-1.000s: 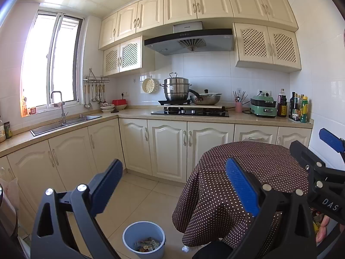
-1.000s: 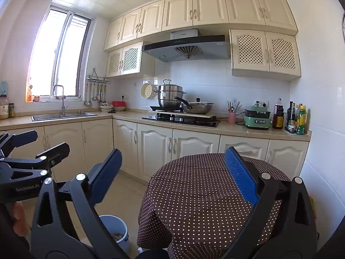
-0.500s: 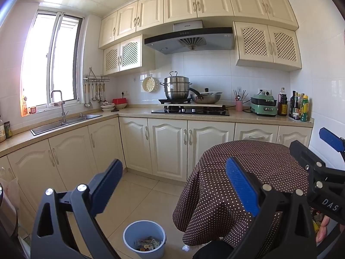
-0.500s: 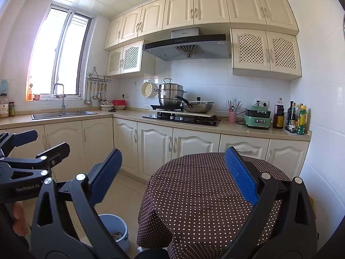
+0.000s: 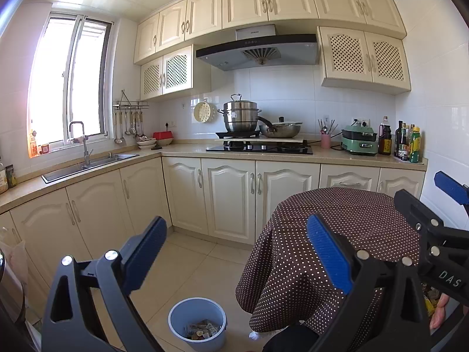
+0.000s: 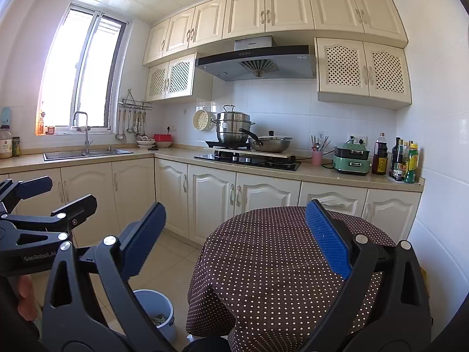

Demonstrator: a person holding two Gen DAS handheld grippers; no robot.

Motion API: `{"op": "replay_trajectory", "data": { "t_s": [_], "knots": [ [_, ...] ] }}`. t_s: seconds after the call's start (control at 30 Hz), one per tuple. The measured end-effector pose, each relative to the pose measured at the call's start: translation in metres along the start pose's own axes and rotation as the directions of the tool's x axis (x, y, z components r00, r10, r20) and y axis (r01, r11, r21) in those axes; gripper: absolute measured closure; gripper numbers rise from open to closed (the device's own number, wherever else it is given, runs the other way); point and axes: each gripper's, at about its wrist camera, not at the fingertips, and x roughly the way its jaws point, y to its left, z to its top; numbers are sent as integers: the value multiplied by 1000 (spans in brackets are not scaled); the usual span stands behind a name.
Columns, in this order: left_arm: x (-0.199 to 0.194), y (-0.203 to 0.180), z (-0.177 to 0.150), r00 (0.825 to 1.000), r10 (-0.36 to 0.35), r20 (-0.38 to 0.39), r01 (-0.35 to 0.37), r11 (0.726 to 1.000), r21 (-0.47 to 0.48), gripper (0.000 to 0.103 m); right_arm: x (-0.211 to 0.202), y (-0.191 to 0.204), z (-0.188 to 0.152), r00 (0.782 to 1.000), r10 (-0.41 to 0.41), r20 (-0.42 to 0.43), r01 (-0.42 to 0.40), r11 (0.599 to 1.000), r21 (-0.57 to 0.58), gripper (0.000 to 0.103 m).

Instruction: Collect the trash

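Note:
A pale blue trash bin (image 5: 197, 322) stands on the tiled floor beside the table, with scraps of rubbish lying in its bottom; in the right wrist view the bin (image 6: 156, 311) is half hidden behind my gripper's left finger. My left gripper (image 5: 234, 252) is held open high above the floor, nothing between its blue pads. My right gripper (image 6: 234, 243) is open too, over the near edge of the round table (image 6: 278, 252) with its brown dotted cloth. Each gripper shows at the edge of the other's view.
Cream base cabinets (image 5: 228, 196) run along the back and left walls under a counter with a sink (image 5: 88, 164), a hob with pots (image 5: 258, 143) and bottles (image 5: 407, 143). Tiled floor (image 5: 187, 261) lies between cabinets and table. A hand (image 6: 26, 296) holds the left gripper.
Both views have drifted very slightly downward. The grippers stay open and nothing has been picked up or let go.

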Motion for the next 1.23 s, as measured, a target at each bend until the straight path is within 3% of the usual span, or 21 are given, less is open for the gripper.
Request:
{"op": "replay_trajectory", "data": {
  "t_s": [0.43,0.93,1.1,1.17,1.23],
  "knots": [
    [9,7,-2,1000,3,-23,-3,1000,4,8,6,-2,2,1000,6,-15,-7,1000,-10,9],
    [54,13,-15,994,25,-109,-23,1000,18,8,52,-20,-13,995,-36,-88,37,999,7,9],
    [83,18,-31,982,50,-183,-46,999,29,8,84,-44,-26,981,-116,-156,115,993,-14,9],
    [93,23,-39,975,75,-209,-69,997,37,8,102,-60,-34,967,-161,-197,157,987,-36,9],
    [108,31,-51,962,118,-245,-109,993,51,8,129,-83,-45,940,-210,-269,199,978,-68,9]
  ]
}}
